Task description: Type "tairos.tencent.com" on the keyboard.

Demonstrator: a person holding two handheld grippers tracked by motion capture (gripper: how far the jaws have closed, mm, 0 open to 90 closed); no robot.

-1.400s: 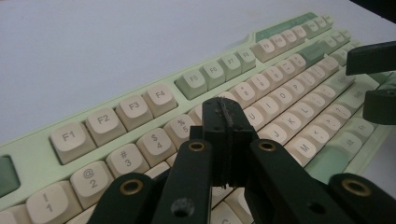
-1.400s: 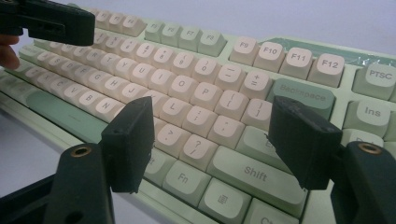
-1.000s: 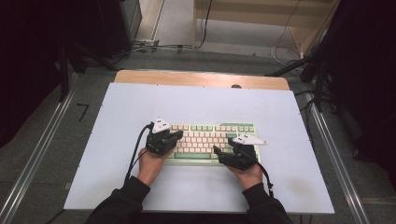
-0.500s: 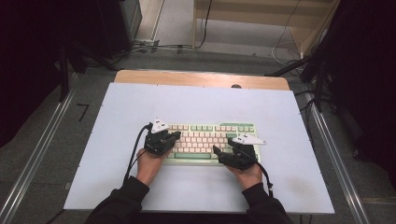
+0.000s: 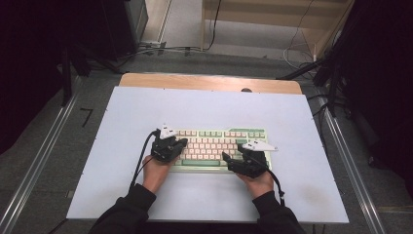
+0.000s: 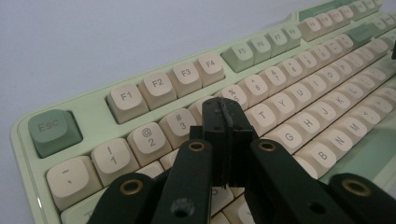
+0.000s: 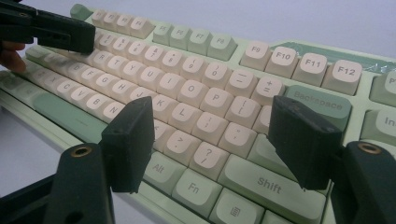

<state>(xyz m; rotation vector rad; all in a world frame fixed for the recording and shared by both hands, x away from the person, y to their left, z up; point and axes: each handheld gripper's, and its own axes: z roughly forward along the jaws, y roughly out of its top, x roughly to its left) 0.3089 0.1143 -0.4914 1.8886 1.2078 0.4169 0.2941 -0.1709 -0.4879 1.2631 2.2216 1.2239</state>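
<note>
A pale green keyboard (image 5: 212,145) with cream and green keys lies in the middle of the white table. My left gripper (image 5: 179,145) rests over its left end, held by a hand. In the left gripper view its jaws (image 6: 226,122) are pressed together with nothing between them, tips just above the number row near the 4 and 5 keys of the keyboard (image 6: 140,88). My right gripper (image 5: 234,159) hovers at the keyboard's lower right. In the right gripper view it (image 7: 217,140) stands open, its pads (image 7: 133,137) straddling the keys around "?" and Shift (image 7: 268,182).
The white table top (image 5: 204,107) has bare room on all sides of the keyboard. A wooden strip (image 5: 209,82) runs along its far edge with a small dark knob (image 5: 246,89). Cables trail from both grippers toward the person's sleeves.
</note>
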